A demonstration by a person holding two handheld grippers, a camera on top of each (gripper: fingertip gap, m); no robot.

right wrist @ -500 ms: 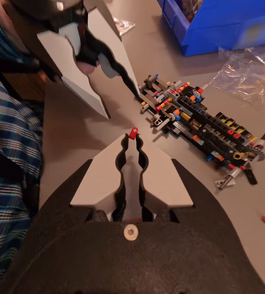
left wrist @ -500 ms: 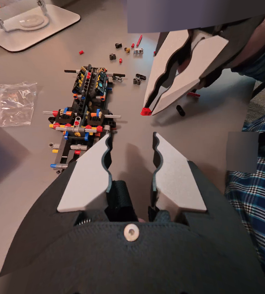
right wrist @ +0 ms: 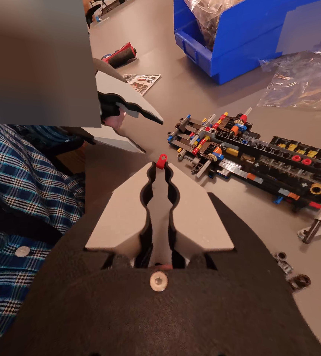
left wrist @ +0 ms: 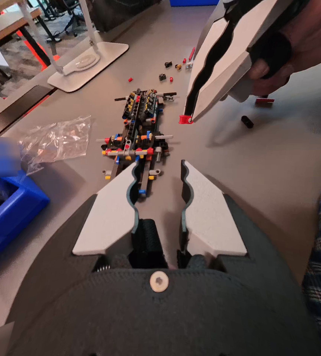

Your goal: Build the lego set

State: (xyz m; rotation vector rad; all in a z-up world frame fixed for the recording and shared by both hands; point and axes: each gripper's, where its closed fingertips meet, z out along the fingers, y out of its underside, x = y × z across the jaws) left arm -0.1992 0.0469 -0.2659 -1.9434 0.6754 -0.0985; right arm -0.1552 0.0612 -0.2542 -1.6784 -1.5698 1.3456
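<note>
lego chassis (left wrist: 139,134) is my anchor here, lying flat on the grey table (left wrist: 233,173), long black frame with red, yellow, blue and orange pins all over it; going left to right in the left wrist view: blue bin (left wrist: 11,208) sits well off to the chassis's left at the table edge; clear plastic bag (left wrist: 57,138) lies crumpled between the bin and the chassis, just beside the chassis; white stand base (left wrist: 90,63) is past the bag, behind and left of the chassis; left gripper (left wrist: 158,163) hangs over the near end of the chassis with its fingers wide apart and nothing between them, left finger covering part of the frame's tail; a scatter of small loose pieces (left wrist: 170,71), red, black and grey, lies beyond the chassis's far end; right gripper (left wrist: 189,118) comes down to the right of the chassis, tips pinched together on a small red connector (left wrist: 184,119), held off the chassis, not touching it; a black pin (left wrist: 247,121) lies further right on the table; in the right wrist view the same red connector (right wrist: 161,159) sticks up out of the closed tips, chassis to its right, and a printed sheet (right wrist: 142,81) lies flat behind it
</note>
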